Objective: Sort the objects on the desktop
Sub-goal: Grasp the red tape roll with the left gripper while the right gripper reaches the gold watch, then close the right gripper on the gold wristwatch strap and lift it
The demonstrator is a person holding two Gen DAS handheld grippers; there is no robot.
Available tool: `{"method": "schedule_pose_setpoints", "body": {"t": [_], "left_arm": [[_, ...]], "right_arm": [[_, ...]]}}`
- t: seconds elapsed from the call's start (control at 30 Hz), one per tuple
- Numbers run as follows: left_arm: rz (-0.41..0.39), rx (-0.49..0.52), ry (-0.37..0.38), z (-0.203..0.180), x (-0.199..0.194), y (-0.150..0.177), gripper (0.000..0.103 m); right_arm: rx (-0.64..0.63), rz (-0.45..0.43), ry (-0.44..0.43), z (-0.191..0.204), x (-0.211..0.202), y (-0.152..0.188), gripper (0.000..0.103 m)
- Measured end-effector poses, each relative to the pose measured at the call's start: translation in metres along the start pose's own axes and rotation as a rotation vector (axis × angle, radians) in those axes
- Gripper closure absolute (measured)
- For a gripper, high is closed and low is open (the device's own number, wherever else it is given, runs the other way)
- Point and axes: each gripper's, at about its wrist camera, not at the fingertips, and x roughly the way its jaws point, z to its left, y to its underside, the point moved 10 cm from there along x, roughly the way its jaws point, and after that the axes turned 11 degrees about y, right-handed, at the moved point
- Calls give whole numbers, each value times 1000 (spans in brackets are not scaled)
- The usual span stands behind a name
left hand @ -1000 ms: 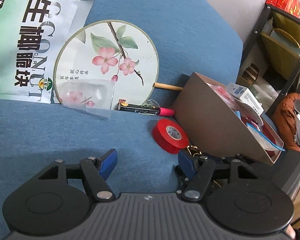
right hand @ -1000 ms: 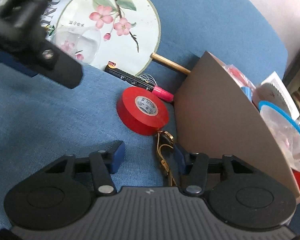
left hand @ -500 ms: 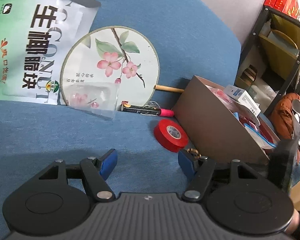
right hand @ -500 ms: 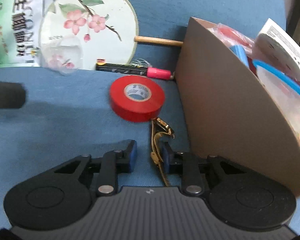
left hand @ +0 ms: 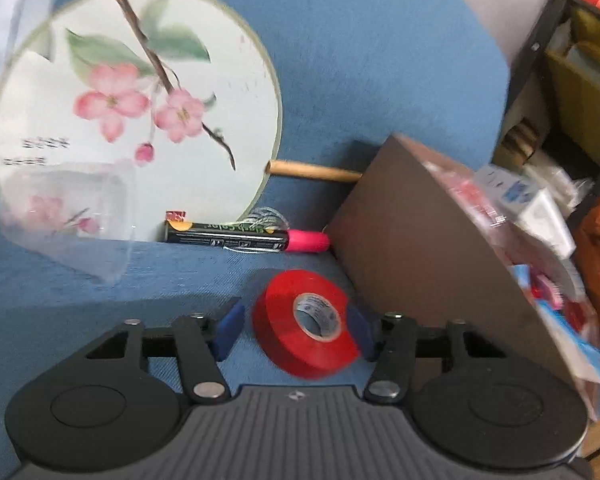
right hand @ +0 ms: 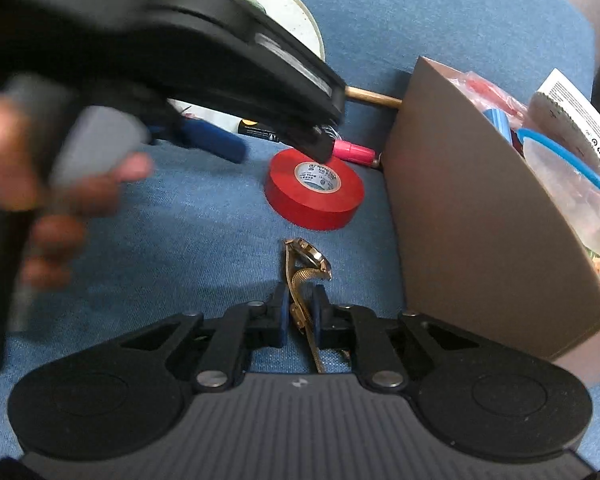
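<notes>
Box at right already crammed. Right claw, just closing, pinches gold watch strap, watch on blue worktop. Left claw, closing, straddles red tape roll, pads not yet pressing. Fan, marker, clear bag left unsorted.

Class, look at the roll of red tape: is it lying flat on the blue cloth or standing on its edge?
Lying flat. The roll of red tape rests on one flat face, its core hole facing up, on the blue cloth.
</notes>
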Motion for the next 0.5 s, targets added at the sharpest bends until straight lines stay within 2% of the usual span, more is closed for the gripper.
{"method": "schedule_pose_setpoints", "body": {"t": [0.1,0.17,0.37,0.5], "left_arm": [[10,27,-25,2,12,1,59],[22,86,-68,3,13,2,72],[34,105,-46,7,-10,15,73],[52,121,-62,10,-46,33,73]], "right_arm": [[-8,-4,10,2,0,-1,92],[-8,-4,12,3,1,-2,92],[5,-3,3,3,0,-3,92],[29,12,-65,-1,-9,-1,95]]}}
